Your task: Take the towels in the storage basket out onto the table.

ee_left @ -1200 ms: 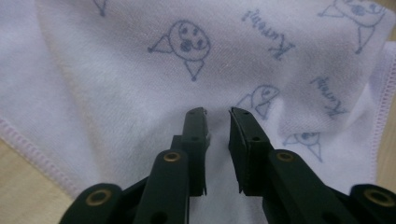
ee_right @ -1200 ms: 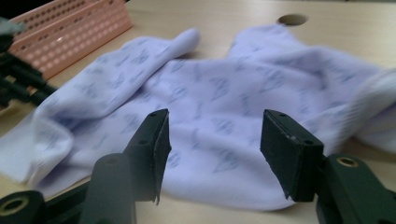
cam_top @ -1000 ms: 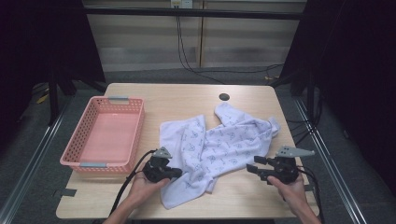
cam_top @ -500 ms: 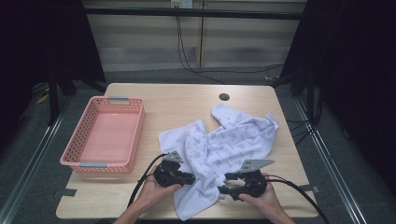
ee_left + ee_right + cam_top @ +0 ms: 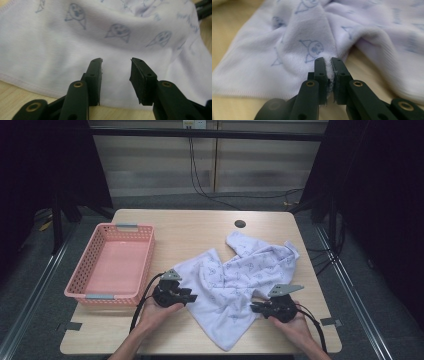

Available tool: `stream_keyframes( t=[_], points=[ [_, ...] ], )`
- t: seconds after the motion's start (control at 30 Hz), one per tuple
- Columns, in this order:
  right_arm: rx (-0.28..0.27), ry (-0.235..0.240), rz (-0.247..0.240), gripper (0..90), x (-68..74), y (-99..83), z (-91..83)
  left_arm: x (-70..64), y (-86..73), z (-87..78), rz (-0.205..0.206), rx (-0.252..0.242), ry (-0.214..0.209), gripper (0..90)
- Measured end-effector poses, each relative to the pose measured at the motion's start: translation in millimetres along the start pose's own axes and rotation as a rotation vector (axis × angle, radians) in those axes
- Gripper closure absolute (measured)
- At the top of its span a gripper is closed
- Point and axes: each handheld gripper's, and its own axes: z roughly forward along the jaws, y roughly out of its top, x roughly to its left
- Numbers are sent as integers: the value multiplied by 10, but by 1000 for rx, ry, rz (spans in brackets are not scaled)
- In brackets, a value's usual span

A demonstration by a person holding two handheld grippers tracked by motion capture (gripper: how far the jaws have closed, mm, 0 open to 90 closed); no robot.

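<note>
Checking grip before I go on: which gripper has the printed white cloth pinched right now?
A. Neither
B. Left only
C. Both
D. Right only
D: the right gripper has its jaws shut on a fold of the cloth, while the left gripper stands with jaws apart, the cloth lying behind them unpinched.

I see the white cloth (image 5: 235, 290), printed with small blue cartoon faces, lying rumpled and partly spread on the tabletop (image 5: 200, 227), one folded edge pinched up at its right.
</note>
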Motion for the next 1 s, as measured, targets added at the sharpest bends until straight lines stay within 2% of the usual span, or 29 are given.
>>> stream_keyframes(
  t=[0.03, 0.1, 0.13, 0.2, 0.23, 0.27, 0.33, 0.37, 0.4, 0.43, 0.47, 0.5, 0.53, 0.57, 0.6, 0.63, 0.67, 0.7, 0.73, 0.77, 0.8, 0.83, 0.87, 0.9, 0.93, 1.0],
  points=[
    [-9, -29, 17, 833, -115, -16, -62, -16, 1, 21, 5, 0, -8, 592],
    [-13, -42, 20, 833, -163, -23, -83, -24, 0, 39, 18, 6, -6, 592],
    [-11, -61, 21, 830, -258, -52, -109, -54, -8, 94, 36, 31, 8, 594],
    [-5, -71, 25, 828, -299, -64, -112, -74, -7, 105, 46, 29, 6, 601],
    [-8, -78, 37, 824, -371, -80, -116, -87, -4, 115, 48, 33, -7, 625],
    [-8, -88, 27, 824, -405, -80, -117, -131, -10, 134, 46, 32, -20, 632],
    [-12, -110, 26, 822, -462, -69, -117, -214, -18, 137, 71, 52, -19, 673],
    [-12, -110, 26, 822, -462, -69, -117, -214, -18, 137, 71, 52, -19, 674],
    [-18, -124, 36, 814, -523, -66, -117, -318, -53, 143, 70, 57, -63, 672],
    [-21, -138, 46, 807, -542, -63, -118, -318, -53, 143, 70, 57, -63, 672],
    [-23, -141, 48, 791, -559, -63, -118, -449, -91, 129, 89, 78, -84, 669],
    [-23, -141, 48, 791, -559, -63, -118, -449, -91, 129, 89, 78, -84, 641],
    [-24, -144, 46, 753, -566, -65, -123, -501, -108, 115, 95, 88, -93, 641],
    [-20, -144, 38, 694, -567, -65, -140, -533, -117, 92, 90, 102, -92, 599],
    [-49, -129, 62, 595, -532, -69, -226, -566, -148, 19, 57, 95, -116, 567],
    [-49, -129, 62, 595, -532, -69, -226, -566, -148, 19, 57, 95, -116, 561],
    [-90, -134, 56, 539, -434, -75, -361, -565, -167, -78, 85, 81, -118, 560],
    [-90, -134, 56, 539, -434, -75, -361, -565, -167, -78, 85, 81, -118, 552],
    [-123, -97, 53, 522, -312, -103, -489, -483, -172, -164, 56, 44, -114, 543],
    [-123, -97, 53, 522, -312, -103, -489, -483, -172, -164, 56, 44, -114, 543],
    [-118, -52, 50, 493, -170, -160, -563, -425, -164, -201, 41, 32, -102, 543],
    [-110, -27, 42, 487, -96, -198, -569, -368, -151, -228, 33, 17, -81, 543],
    [-110, -27, 42, 487, -96, -198, -569, -314, -135, -244, 24, 3, -65, 543],
    [-49, 9, 24, 449, 40, -269, -533, -259, -112, -249, 17, -7, -55, 538],
    [-21, 28, 8, 431, 95, -300, -501, -177, -67, -233, 3, -25, -33, 537],
    [29, 52, -14, 402, 177, -335, -437, -147, -47, -213, 4, -21, -27, 522]
  ],
)
